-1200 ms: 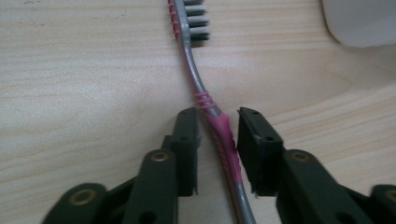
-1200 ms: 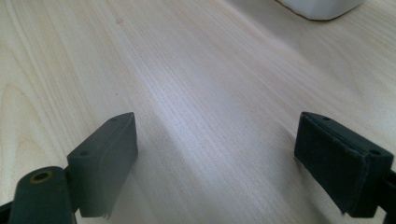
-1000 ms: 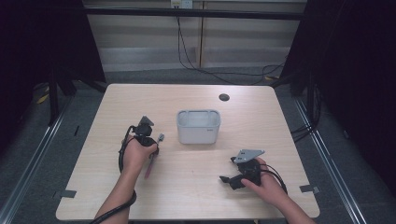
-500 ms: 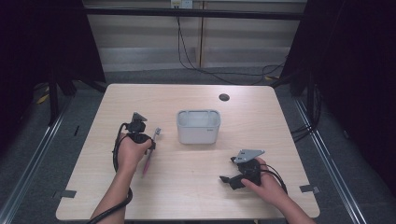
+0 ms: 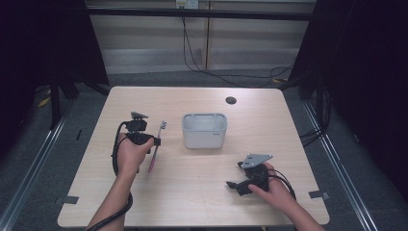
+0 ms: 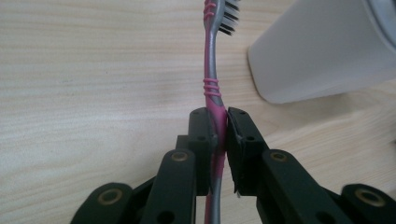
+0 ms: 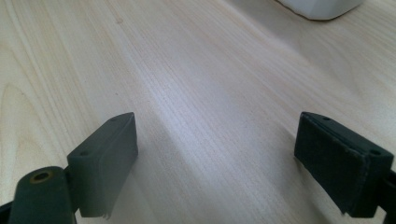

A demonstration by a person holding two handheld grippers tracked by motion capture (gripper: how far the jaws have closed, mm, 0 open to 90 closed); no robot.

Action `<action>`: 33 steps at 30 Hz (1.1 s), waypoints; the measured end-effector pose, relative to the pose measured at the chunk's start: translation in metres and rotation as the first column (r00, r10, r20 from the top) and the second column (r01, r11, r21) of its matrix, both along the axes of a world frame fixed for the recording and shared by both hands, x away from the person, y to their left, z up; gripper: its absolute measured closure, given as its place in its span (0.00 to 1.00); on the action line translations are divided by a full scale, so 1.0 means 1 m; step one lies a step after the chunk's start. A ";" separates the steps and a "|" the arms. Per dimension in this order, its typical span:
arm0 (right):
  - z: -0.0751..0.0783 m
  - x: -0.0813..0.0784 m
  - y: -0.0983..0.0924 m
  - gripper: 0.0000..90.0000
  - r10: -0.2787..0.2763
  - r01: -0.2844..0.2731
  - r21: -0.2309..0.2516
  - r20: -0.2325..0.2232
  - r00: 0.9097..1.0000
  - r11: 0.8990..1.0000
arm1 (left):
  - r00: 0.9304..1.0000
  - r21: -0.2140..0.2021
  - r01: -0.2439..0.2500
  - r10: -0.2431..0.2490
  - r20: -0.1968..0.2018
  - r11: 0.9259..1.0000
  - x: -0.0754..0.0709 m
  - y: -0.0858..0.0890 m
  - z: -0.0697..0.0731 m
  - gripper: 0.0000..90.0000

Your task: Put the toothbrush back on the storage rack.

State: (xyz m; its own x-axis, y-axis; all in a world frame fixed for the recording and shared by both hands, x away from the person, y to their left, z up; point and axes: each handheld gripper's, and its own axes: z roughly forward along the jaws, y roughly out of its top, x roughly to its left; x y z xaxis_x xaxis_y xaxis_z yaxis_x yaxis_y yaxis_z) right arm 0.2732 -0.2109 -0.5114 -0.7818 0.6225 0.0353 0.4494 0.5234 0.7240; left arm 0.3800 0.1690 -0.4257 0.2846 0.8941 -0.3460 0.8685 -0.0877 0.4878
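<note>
Over on the left, the left gripper [image 5: 155, 141] is clamped on the pink toothbrush [image 5: 157, 146], jaws pinching the handle partway along. The brush runs lengthwise away from the person, bristle head [image 6: 229, 16] at the far end, and I can't tell whether it is clear of the wooden table [image 5: 192, 202]. Just to its right stands the white container [image 5: 204, 130], open at the top, near the brush head. That left hand is plainly the nearer one, with nothing between brush and container. Far right, the right gripper [image 5: 235, 185] hangs low over bare wood, jaws wide apart, empty.
</note>
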 end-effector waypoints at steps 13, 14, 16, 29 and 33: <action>0.000 0.000 0.000 0.14 -0.001 0.001 0.000 0.000 1.000 1.000 | 0.985 -0.042 0.020 -0.012 0.174 0.999 -0.006 -0.002 0.025 0.90; 0.000 0.000 0.000 0.14 0.000 0.000 0.000 0.000 1.000 1.000 | 0.983 -0.040 0.023 -0.015 0.185 0.999 -0.006 -0.002 0.027 0.90; 0.000 0.000 0.000 0.14 0.000 0.000 0.000 0.000 1.000 1.000 | 0.978 -0.057 0.022 -0.010 0.206 0.998 -0.007 -0.003 0.031 0.90; 0.000 0.000 0.000 0.14 0.000 0.000 0.000 0.000 1.000 1.000 | 0.965 -0.087 0.044 -0.020 0.262 0.995 -0.008 -0.007 0.044 0.90; 0.000 0.000 0.000 0.14 -0.001 0.001 0.000 0.000 1.000 1.000 | 0.957 -0.103 0.042 -0.011 0.289 0.994 -0.008 -0.008 0.049 0.90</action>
